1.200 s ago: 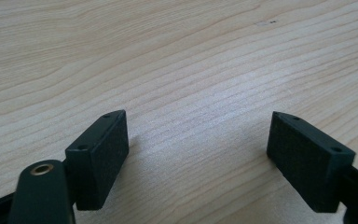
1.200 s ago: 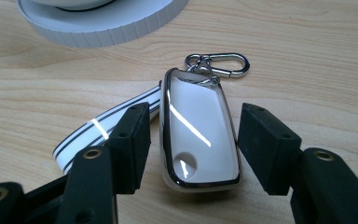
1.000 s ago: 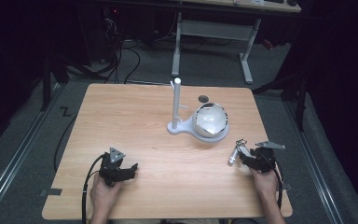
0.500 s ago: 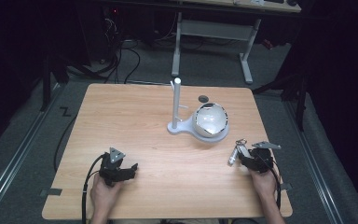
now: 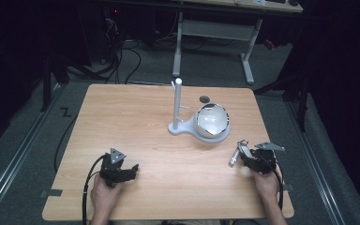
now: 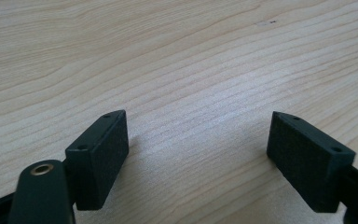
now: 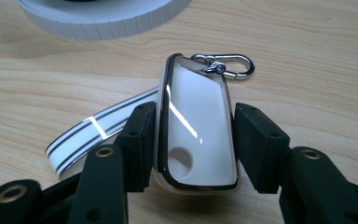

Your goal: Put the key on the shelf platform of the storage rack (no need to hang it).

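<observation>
Key fob (image 7: pixel 196 126): white, glossy, dark-edged, with a round hole near its lower end and a silver clip (image 7: pixel 226 65) at its far end. We found it clamped between the jaws of the right tool (image 7: pixel 192 142), one jaw pressed against each long side. A white strap with dark stripes (image 7: pixel 93 129) ran out from behind it to the left, over the desk (image 7: pixel 307 70). In the high view, the fob (image 5: pixel 236 153) sat near the desk's right edge, held out from the right tool (image 5: pixel 251 159) in the person's right hand (image 5: pixel 266 182).

Left tool (image 6: pixel 198 154): jaws spread wide apart with nothing between them, bare wood grain beneath. We saw it (image 5: pixel 122 169) near the front left of the desk, in the left hand (image 5: pixel 104 194).

Stand (image 5: pixel 177 108): white, with an upright post on a flat base, placed mid-desk. A rounded, shiny white-rimmed object (image 5: pixel 212 121) rested on the base, just beyond the fob.
</observation>
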`<state>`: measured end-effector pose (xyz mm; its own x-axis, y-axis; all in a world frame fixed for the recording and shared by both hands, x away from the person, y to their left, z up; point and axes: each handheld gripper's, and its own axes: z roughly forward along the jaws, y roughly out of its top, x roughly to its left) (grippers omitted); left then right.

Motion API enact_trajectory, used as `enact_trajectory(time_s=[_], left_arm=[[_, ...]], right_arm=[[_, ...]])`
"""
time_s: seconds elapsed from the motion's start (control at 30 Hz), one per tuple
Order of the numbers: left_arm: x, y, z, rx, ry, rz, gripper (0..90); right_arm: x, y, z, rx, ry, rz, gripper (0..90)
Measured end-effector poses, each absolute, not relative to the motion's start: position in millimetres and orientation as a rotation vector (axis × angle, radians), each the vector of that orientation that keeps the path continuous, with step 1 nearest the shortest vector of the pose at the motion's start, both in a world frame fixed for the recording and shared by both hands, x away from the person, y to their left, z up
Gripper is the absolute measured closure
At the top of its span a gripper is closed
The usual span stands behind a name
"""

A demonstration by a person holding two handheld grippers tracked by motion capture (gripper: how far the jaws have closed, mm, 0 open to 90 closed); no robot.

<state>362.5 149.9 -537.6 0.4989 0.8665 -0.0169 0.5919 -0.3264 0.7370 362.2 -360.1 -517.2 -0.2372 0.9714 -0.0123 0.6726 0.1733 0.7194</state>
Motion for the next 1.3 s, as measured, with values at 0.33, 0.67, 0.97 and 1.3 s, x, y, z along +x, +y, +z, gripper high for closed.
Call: enact_trajectory(time_s=[0.33, 0.67, 0.97, 1.3], left_arm=[[363, 150, -538, 2.046, 1.193, 0.504, 21.0], [363, 150, -538, 2.046, 1.193, 0.504, 21.0], [363, 150, -538, 2.046, 1.193, 0.504, 21.0], [363, 150, -538, 2.045, 1.193, 0.505, 21.0]], right_arm=[[356, -361, -508, 1.525, 1.960, 0.881, 51.1], [351, -360, -490, 1.491, 1.947, 0.932, 51.3], [349, -358, -473, 1.445, 1.942, 0.975, 51.3], [347, -353, -459, 1.414, 1.945, 1.010, 51.4]])
